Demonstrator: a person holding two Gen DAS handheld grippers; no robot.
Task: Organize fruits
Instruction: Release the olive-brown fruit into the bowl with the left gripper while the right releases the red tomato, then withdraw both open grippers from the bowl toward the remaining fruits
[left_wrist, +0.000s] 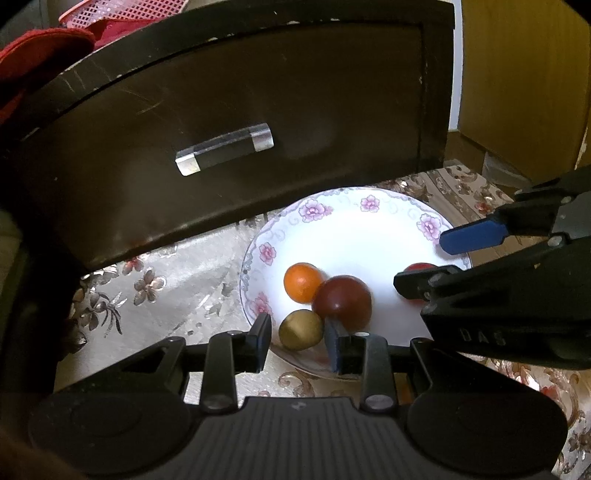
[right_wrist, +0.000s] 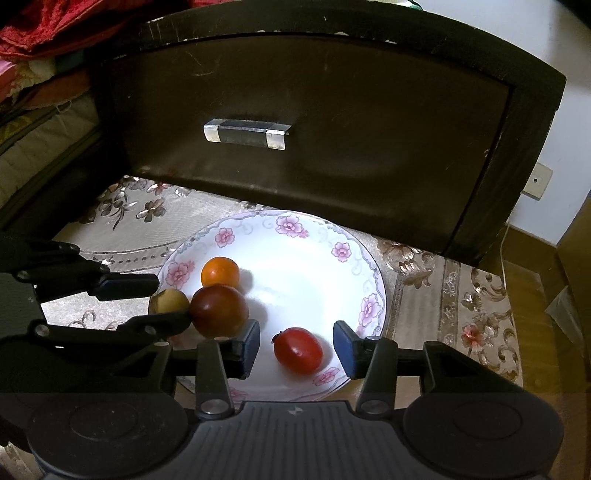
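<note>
A white plate with pink flowers (left_wrist: 369, 229) (right_wrist: 314, 266) holds several small fruits: an orange one (left_wrist: 302, 282) (right_wrist: 220, 272), a dark red one (left_wrist: 341, 302) (right_wrist: 218, 311), a yellow-green one (left_wrist: 300, 329) (right_wrist: 169, 301) and a bright red one (right_wrist: 297, 350), mostly hidden in the left wrist view (left_wrist: 419, 266). My left gripper (left_wrist: 297, 341) is open with its fingers on either side of the yellow-green fruit; it also shows in the right wrist view (right_wrist: 155, 299). My right gripper (right_wrist: 296, 347) is open around the bright red fruit.
A dark wooden drawer front (left_wrist: 240, 122) (right_wrist: 314, 129) with a metal handle (left_wrist: 225, 148) (right_wrist: 246, 134) stands right behind the plate. A floral tablecloth (left_wrist: 166, 288) (right_wrist: 461, 302) covers the surface. Red fabric (left_wrist: 37, 59) lies at the far left.
</note>
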